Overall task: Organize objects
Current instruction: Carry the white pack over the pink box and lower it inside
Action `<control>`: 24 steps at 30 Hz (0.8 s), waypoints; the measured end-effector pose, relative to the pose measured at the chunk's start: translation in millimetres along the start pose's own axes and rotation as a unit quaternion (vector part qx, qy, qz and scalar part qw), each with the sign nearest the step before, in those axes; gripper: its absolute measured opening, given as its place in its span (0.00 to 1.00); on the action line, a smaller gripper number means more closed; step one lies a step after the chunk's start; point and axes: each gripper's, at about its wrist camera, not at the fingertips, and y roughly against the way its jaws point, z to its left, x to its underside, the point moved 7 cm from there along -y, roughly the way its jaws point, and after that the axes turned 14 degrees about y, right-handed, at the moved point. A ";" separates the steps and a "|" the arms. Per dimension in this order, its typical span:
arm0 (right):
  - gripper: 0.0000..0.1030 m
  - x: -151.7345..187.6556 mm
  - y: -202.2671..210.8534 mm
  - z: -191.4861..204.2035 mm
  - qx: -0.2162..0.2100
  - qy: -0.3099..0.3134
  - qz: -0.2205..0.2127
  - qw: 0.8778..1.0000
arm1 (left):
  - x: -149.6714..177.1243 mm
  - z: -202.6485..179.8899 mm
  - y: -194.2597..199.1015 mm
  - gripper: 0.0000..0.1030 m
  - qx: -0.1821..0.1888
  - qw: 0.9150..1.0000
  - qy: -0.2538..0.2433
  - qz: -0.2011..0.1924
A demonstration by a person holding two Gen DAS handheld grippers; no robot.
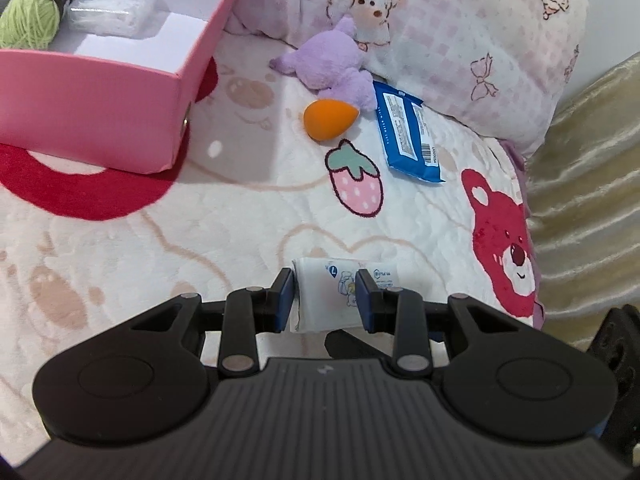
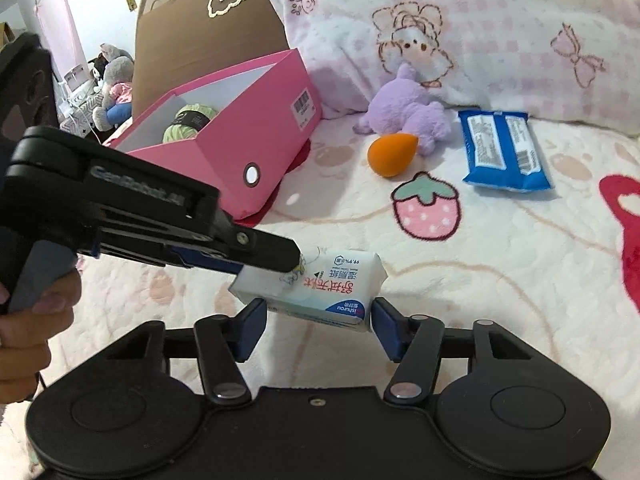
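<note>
A white wipe pack point(image 1: 320, 304) hangs above the bed blanket, pinched across its thin side by my left gripper point(image 1: 325, 280), which is shut on it. In the right wrist view the left gripper point(image 2: 294, 260) reaches in from the left with the same pack point(image 2: 320, 292). My right gripper point(image 2: 319, 307) stands under the pack's near edge, and both blue pads touch its two ends. Further back lie an orange sponge point(image 2: 390, 154), a purple plush toy point(image 2: 404, 116) and a blue wipe pack point(image 2: 500, 148).
An open pink box point(image 1: 100, 96) stands at the back left and holds green yarn point(image 1: 32, 12) and a clear plastic case point(image 1: 112, 12). A printed pillow point(image 1: 460, 40) lines the back, a cardboard box point(image 2: 200, 32) rises behind, and gold cloth point(image 1: 592, 200) marks the right edge. A hand point(image 2: 24, 332) grips the left handle.
</note>
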 end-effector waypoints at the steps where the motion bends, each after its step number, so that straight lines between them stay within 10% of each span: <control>1: 0.61 -0.6 1.5 2.3 -0.001 -0.003 -0.001 1.000 | -0.1 0.4 3.3 0.30 0.000 1.000 -0.002 0.001; 24: 0.61 -25.7 19.2 60.8 -0.006 -0.014 0.000 1.000 | 1.9 24.7 60.3 0.30 -0.022 1.000 -0.010 -0.011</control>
